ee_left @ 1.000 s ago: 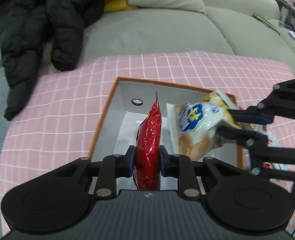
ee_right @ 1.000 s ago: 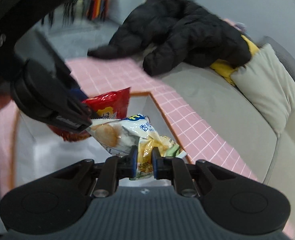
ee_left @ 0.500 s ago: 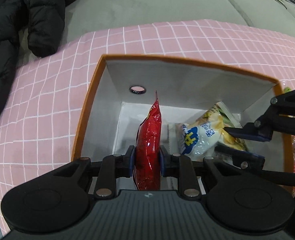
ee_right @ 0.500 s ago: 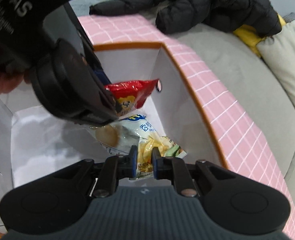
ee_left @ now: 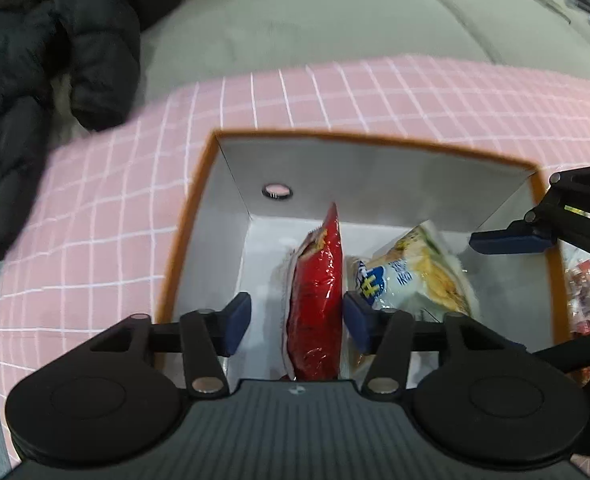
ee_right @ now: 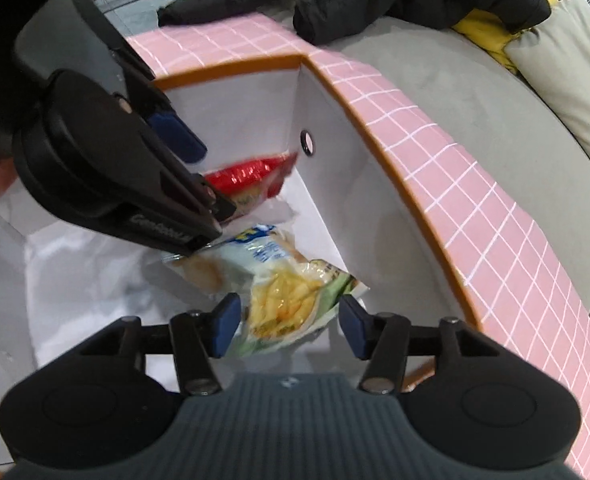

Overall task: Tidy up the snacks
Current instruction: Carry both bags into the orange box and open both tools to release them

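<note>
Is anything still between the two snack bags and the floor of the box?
Nothing visible. The red bag and the pale chip bag are already down inside the box, side by side. Both grippers, left and right, have just been opening, with the bags loose between their jaws.
</note>
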`<state>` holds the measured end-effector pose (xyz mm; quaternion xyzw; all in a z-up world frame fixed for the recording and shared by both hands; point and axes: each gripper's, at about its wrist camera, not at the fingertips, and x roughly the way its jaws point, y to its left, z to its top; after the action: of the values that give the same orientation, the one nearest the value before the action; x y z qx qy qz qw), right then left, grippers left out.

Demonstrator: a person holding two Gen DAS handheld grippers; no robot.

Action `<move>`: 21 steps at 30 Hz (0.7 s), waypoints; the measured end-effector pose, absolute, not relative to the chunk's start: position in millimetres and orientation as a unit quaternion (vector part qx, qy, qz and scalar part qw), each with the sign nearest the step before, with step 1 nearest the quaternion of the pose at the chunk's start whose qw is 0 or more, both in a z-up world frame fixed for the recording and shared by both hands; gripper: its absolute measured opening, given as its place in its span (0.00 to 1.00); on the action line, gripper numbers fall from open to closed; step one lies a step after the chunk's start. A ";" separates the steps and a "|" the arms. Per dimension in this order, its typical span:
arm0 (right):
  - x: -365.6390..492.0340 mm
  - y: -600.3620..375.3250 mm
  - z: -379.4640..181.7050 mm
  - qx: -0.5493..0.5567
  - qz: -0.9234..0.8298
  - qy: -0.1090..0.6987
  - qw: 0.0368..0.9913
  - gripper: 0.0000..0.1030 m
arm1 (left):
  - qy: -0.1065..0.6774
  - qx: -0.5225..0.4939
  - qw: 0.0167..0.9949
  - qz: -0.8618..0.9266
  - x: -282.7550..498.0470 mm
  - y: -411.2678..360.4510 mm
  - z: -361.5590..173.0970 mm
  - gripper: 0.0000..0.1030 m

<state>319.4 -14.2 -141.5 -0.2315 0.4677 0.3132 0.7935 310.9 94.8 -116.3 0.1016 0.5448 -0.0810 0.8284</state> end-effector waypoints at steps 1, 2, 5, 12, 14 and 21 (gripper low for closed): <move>316.5 -15.6 -135.5 -0.229 0.312 0.466 0.796 0.53 | 0.541 0.101 0.831 -0.079 307.1 94.5 -110.4 0.62; 313.8 -17.0 -129.9 -0.226 0.311 0.463 0.799 0.56 | 0.537 0.100 0.834 -0.076 301.8 93.7 -103.4 0.63; 301.2 -25.2 -108.6 -0.213 0.304 0.451 0.812 0.58 | 0.525 0.096 0.843 -0.069 286.5 92.2 -82.2 0.64; 258.1 -62.4 -57.5 -0.153 0.272 0.427 0.849 0.58 | 0.479 0.086 0.871 -0.065 240.2 72.2 -24.6 0.64; 245.8 -76.0 -43.0 -0.139 0.257 0.418 0.860 0.59 | 0.460 0.073 0.882 -0.064 226.3 64.7 -8.6 0.64; 185.8 -137.3 -6.9 -0.069 0.210 0.380 0.898 0.61 | 0.400 0.010 0.911 -0.101 166.1 27.6 27.4 0.64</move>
<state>185.8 -137.3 -6.9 -0.0694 0.3800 0.2097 0.8982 166.1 27.6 27.4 0.0100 0.3999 -0.1013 0.9109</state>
